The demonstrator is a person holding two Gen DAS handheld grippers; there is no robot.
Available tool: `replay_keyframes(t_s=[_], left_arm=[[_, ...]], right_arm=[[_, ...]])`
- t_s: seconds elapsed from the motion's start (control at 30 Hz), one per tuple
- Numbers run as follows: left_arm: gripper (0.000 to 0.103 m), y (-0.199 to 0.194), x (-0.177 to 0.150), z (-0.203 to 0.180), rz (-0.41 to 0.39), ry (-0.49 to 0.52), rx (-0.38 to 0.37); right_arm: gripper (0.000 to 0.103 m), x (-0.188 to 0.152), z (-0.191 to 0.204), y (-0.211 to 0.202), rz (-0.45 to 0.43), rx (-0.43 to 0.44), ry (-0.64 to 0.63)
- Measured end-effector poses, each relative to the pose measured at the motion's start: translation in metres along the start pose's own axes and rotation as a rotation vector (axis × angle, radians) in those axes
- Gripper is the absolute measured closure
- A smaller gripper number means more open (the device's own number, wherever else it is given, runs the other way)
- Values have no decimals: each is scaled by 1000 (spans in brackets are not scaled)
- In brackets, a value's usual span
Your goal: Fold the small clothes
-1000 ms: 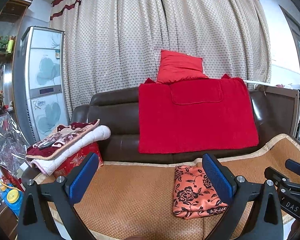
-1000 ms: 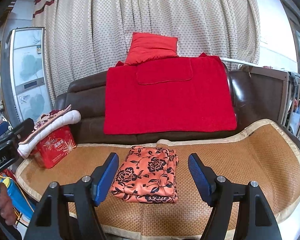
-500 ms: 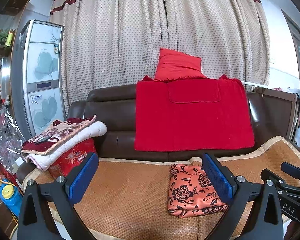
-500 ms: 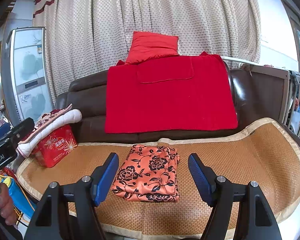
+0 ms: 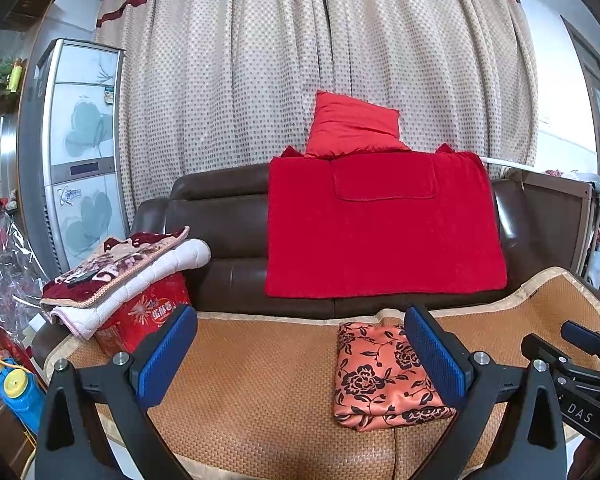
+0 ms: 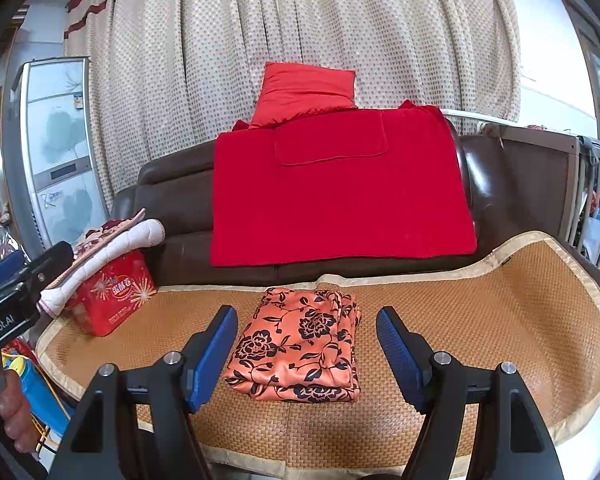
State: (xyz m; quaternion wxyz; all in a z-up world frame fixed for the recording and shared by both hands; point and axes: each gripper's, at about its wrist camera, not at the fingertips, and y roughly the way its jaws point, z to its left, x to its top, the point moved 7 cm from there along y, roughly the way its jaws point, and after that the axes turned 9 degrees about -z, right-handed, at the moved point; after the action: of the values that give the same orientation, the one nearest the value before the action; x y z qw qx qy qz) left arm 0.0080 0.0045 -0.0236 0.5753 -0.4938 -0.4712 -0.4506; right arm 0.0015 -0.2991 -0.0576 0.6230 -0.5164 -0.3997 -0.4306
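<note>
Lying folded into a compact rectangle on the woven mat [image 6: 460,320]: an orange floral garment [image 6: 300,344], near the mat's middle, just ahead of the right gripper [image 6: 306,356] and partly hidden behind the right finger of the left gripper [image 5: 300,352] in the left wrist view. Both claws spread wide, blue pads [image 6: 212,350] apart, pinching nothing, hovering short of the cloth.

Looking done, or close to it, judging by the layered edges at the garment's right side.

Risking from here: catching only the top layer with one pad and peeling the fold open; dragging the slick-looking fabric across the mat and skewing the stack; pressing down too hard and snagging the mat's weave; closing on the loose right edge, where the layers sit uneven, and fanning them out.

Covering the seat of a dark brown leather sofa [image 5: 220,220], the mat, edged in pale binding. Draping over the backrest, a red blanket [image 5: 380,232], with a red cushion [image 5: 352,128] sitting on top. Standing at the mat's left end, a red box [image 6: 112,292] bearing folded quilts [image 5: 120,268]. Hanging behind, dotted beige curtains [image 5: 300,60]; standing at the left, a tall floral-panelled appliance [image 5: 80,152].
</note>
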Motion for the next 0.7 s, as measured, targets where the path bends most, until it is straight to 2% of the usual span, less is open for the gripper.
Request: replay_keyframes(t_s=[0.7], left_arm=[[0,-1,1,-10,8,17,-20]], right_arm=[[28,-1,-8,-3,-3,-10,20]])
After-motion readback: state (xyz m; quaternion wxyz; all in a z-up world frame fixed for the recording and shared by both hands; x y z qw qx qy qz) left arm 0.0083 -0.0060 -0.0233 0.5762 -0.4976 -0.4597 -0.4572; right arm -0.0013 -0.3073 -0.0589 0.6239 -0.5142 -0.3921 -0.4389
